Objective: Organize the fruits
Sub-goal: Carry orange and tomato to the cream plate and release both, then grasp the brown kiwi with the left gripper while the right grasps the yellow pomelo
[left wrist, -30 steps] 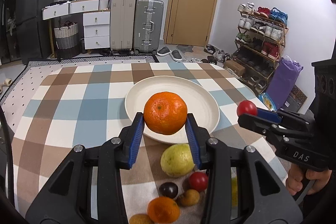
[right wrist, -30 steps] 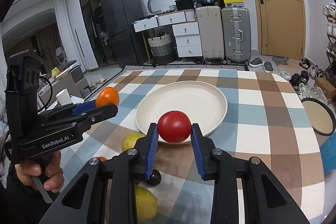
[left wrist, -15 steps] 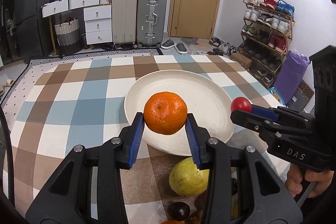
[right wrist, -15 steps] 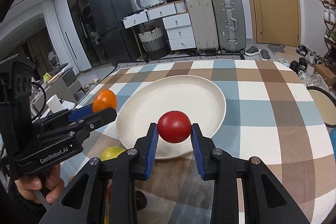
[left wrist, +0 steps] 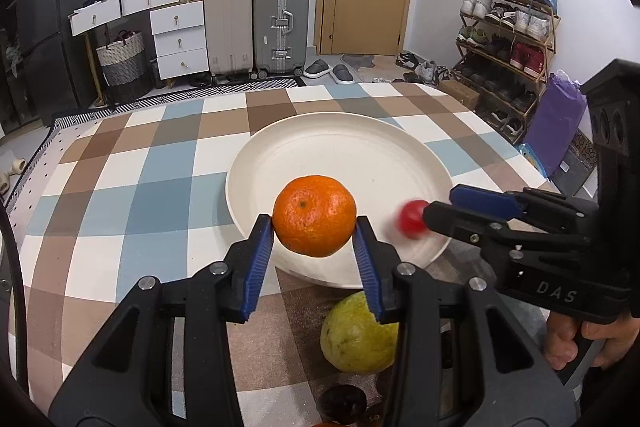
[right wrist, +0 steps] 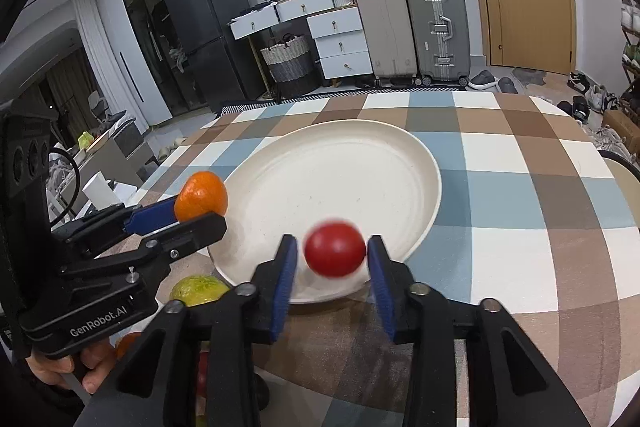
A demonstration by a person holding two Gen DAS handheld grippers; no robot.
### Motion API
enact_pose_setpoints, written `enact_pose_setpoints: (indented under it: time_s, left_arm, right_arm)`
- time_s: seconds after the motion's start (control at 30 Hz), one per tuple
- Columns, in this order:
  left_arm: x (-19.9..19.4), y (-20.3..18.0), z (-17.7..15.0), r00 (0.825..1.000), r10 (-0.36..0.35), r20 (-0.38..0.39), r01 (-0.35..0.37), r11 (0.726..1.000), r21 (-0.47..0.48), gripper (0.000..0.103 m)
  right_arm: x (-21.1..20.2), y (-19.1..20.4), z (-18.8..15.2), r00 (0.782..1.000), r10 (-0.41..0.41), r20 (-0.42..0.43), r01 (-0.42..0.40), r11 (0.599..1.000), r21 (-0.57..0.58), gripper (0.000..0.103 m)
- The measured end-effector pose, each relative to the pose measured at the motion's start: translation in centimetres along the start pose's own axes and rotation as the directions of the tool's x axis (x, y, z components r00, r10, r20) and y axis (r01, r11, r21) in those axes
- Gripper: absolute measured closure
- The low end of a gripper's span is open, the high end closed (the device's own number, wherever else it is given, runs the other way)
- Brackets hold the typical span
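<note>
1. Two fruits are over the near edge of the cream plate (left wrist: 404, 131) at once, so the main risk is crowding: the left hand-held gripper (left wrist: 315, 231) and the right hand-held gripper (right wrist: 331, 254) sit close side by side and could knock each other or each other's fruit.
2. The red tomato (right wrist: 335, 249) looks blurred and sits loose between the right jaws, which have just been opening; a gap shows on the left pad and the right one barely meets it. Released over the rim rather than the middle, it could roll off the plate onto the checked tabletop (right wrist: 520, 187).
3. The orange (left wrist: 315, 215) is clamped between the left blue pads, gripped at its widest part. It is round and smooth, so a slack squeeze or a tilt could let it slip early.
4. The orange hangs over the plate's near rim; dropped there, it may land on the lip and tip the plate or roll back toward the green-yellow fruit (left wrist: 358, 337) lying on the tabletop just below the rim.
5. Position: the tomato lies between the right fingertips, over the plate's near right part; the orange lies between the left fingertips, slightly left of it, with the two fruits near each other but apart.
</note>
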State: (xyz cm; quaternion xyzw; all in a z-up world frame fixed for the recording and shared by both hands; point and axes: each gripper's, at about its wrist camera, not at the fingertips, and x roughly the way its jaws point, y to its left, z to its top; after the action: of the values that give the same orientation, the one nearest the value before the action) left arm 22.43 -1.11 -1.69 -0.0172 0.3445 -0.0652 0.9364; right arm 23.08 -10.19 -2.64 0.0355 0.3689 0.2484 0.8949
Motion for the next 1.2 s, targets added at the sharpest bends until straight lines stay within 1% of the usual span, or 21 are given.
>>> enact_pose_setpoints:
  time_s: [0.03,0.07,0.1,0.17,0.23,0.27,0.3,0.33,0.4,0.43,0.47,0.5,0.7,0.8,0.93,1.07,1.2]
  left_arm:
    - [0.0,0.1,0.0,1.0,-0.002,0.001,0.002,1.0,-0.008,0.059]
    - [-0.1,0.2,0.0,1.0,-0.003,0.005,0.003,1.0,-0.015,0.05]
    - [-0.3,0.3,0.0,1.0,-0.003,0.012,0.003,1.0,-0.023,0.044]
    - [-0.9,0.4,0.0,0.999,-0.008,0.037,0.009,1.0,-0.023,0.027]
    - [-1.6,0.5,0.0,0.998,-0.002,0.066,0.004,1.0,-0.026,0.018]
    - [-1.9,0.6,0.0,0.997,-0.002,0.075,0.005,1.0,-0.03,0.018]
    - [-2.0,0.7,0.0,0.997,-0.007,0.08,0.01,0.999,-0.036,0.018]
    - [-2.2,0.7,0.0,0.997,-0.009,0.078,0.012,0.999,-0.04,0.016]
    - [-2.6,1.0,-0.1,0.997,-0.007,0.076,0.011,0.999,-0.052,0.011]
    - [-2.9,1.2,-0.3,0.997,0.004,0.081,0.001,0.998,-0.06,0.004]
    - [-3.1,1.3,-0.4,0.996,0.019,0.086,-0.014,0.998,-0.064,0.001]
    - [-3.4,1.4,-0.5,0.995,0.032,0.098,-0.026,0.998,-0.065,0.001]
    - [-5.0,1.9,-1.0,0.992,0.051,0.116,-0.043,0.997,-0.067,0.001]
    - [-5.5,2.2,-1.8,0.992,0.055,0.11,-0.047,0.996,-0.07,0.001]
    - [-6.9,2.8,-3.3,0.992,0.064,0.108,-0.054,0.995,-0.088,0.001]
    - [-8.3,3.5,-4.9,0.994,0.044,0.103,-0.03,0.991,-0.132,0.001]
    - [-10.2,4.0,-6.4,0.993,0.056,0.101,-0.041,0.989,-0.145,0.001]
  right_arm:
    - [-0.2,0.0,0.0,1.0,-0.001,0.003,0.001,1.0,-0.003,0.06]
    - [-0.3,0.1,-0.1,1.0,-0.011,0.004,0.011,1.0,-0.014,0.059]
    - [-0.3,0.1,-0.1,1.0,-0.019,0.005,0.02,1.0,-0.017,0.057]
    - [-0.6,0.0,-0.2,1.0,-0.017,0.014,0.018,1.0,-0.011,0.052]
    - [-0.8,-0.1,-0.3,0.999,-0.028,0.018,0.028,1.0,-0.013,0.049]
    - [-0.8,-0.2,-0.3,0.999,-0.028,0.018,0.028,1.0,-0.012,0.047]
    - [-0.9,-0.2,-0.3,0.999,-0.027,0.019,0.028,1.0,-0.01,0.038]
    - [-0.9,-0.3,-0.3,0.999,-0.03,0.022,0.031,1.0,-0.007,0.025]
    - [-1.3,-0.5,-0.4,0.998,-0.042,0.045,0.042,0.999,0.004,0.013]
    - [-1.5,-0.7,-0.4,0.997,-0.045,0.055,0.044,0.999,0.011,0.007]
    - [-1.7,-0.8,-0.4,0.997,-0.048,0.058,0.047,0.999,0.015,0.004]
    - [-1.7,-0.8,-0.4,0.997,-0.052,0.056,0.051,0.999,0.018,0.0]
    - [-2.1,-0.6,-0.7,0.997,-0.053,0.062,0.052,0.998,0.017,0.0]
    - [-2.4,-0.4,-1.0,0.997,-0.048,0.061,0.048,0.999,0.006,0.0]
    - [-3.1,-0.2,-1.8,0.997,-0.043,0.058,0.043,0.999,0.004,0.0]
    - [-4.2,-0.2,-2.8,0.998,-0.025,0.066,0.024,1.0,0.013,0.0]
    - [-5.2,0.1,-3.7,0.998,-0.016,0.055,0.016,1.0,0.011,0.0]
